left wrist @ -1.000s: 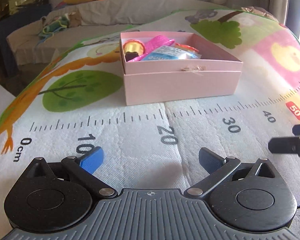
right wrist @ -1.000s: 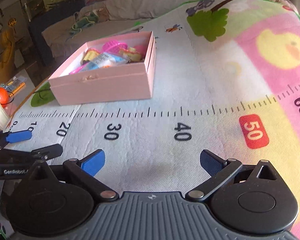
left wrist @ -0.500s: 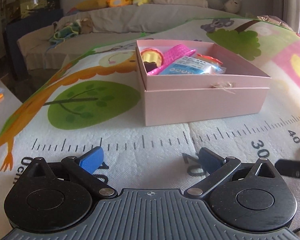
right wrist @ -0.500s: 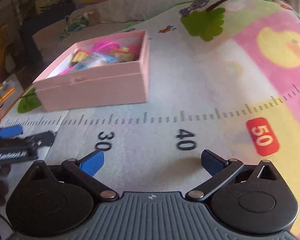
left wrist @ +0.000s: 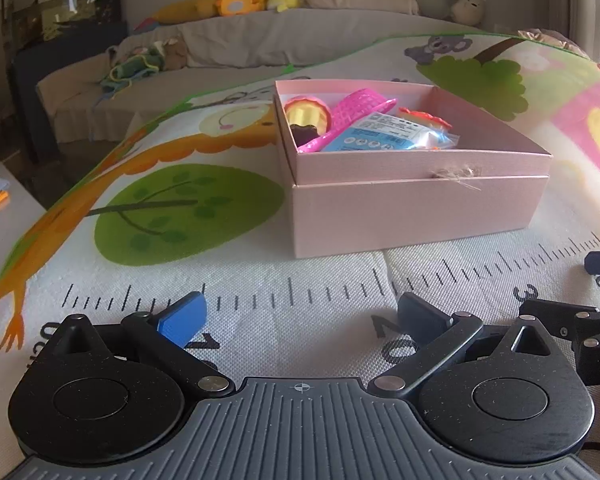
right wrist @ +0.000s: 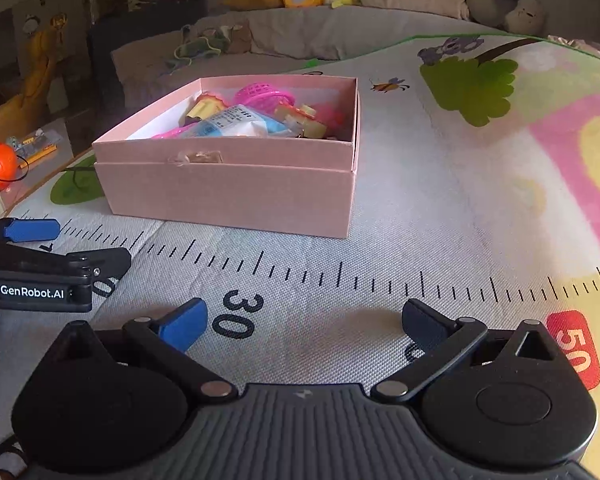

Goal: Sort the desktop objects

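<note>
Left gripper [left wrist: 302, 314] and right gripper [right wrist: 304, 320] both wide, holding nothing — pink box [left wrist: 412, 208] ahead on the mat [left wrist: 260, 280], full of toys.

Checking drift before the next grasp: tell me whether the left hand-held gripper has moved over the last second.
Yes. The left hand-held gripper has shifted left along the mat's printed ruler, from about the 20 mark toward 10.

"GenRobot.AI" on left gripper [right wrist: 88, 246]; "30", "50" on mat [right wrist: 440, 208]
</note>
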`<state>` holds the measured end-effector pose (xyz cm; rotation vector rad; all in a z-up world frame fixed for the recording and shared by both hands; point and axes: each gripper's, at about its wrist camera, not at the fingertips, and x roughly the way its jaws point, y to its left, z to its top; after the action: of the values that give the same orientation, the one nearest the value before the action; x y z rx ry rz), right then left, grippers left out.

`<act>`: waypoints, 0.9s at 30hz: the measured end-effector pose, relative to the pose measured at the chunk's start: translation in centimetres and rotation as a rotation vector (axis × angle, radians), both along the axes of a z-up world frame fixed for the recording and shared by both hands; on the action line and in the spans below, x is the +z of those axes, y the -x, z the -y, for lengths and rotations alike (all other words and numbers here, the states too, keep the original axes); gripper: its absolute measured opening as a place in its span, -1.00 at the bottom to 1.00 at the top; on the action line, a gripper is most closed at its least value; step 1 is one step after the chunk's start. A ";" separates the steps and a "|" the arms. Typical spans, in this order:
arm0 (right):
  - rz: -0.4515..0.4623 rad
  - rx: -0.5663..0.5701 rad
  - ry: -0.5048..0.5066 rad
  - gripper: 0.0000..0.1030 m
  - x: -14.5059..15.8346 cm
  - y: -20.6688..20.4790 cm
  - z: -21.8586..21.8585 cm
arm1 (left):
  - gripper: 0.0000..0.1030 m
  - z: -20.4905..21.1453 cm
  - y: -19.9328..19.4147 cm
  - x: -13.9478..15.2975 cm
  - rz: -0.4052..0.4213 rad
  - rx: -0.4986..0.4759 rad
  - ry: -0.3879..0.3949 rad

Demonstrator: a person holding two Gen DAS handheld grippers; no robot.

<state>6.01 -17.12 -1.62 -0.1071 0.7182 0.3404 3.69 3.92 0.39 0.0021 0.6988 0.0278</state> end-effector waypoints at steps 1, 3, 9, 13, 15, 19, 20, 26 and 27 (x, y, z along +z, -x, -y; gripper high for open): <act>0.014 0.002 0.003 1.00 -0.2 0.1 -0.1 | 1.00 0.1 0.0 0.0 0.000 0.000 -0.001; 0.020 -0.009 0.006 1.00 -0.2 0.3 -0.2 | 1.00 0.0 0.0 0.0 0.000 0.000 0.001; 0.026 -0.012 0.007 1.00 -0.3 0.3 -0.2 | 1.00 0.0 0.1 0.0 0.000 0.000 0.000; 0.026 -0.012 0.004 1.00 -0.3 0.3 -0.1 | 1.00 0.0 0.1 0.0 0.000 0.000 0.000; 0.026 -0.012 0.003 1.00 -0.3 0.3 -0.1 | 1.00 0.0 0.1 0.0 0.000 0.000 0.000; 0.026 -0.012 0.004 1.00 -0.2 0.3 -0.1 | 1.00 0.0 0.0 0.0 0.000 0.000 0.000; 0.026 -0.012 0.003 1.00 -0.3 0.3 -0.1 | 1.00 0.0 0.0 0.0 0.000 0.000 0.000; 0.026 -0.012 0.003 1.00 -0.2 0.3 0.0 | 1.00 0.0 0.0 0.0 0.000 0.000 0.000; 0.026 -0.012 0.003 1.00 -0.2 0.3 0.0 | 1.00 0.0 0.0 0.0 0.000 0.000 0.000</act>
<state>5.68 -17.10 -1.85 -0.1095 0.6936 0.3264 3.65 3.91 0.39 0.0023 0.6985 0.0278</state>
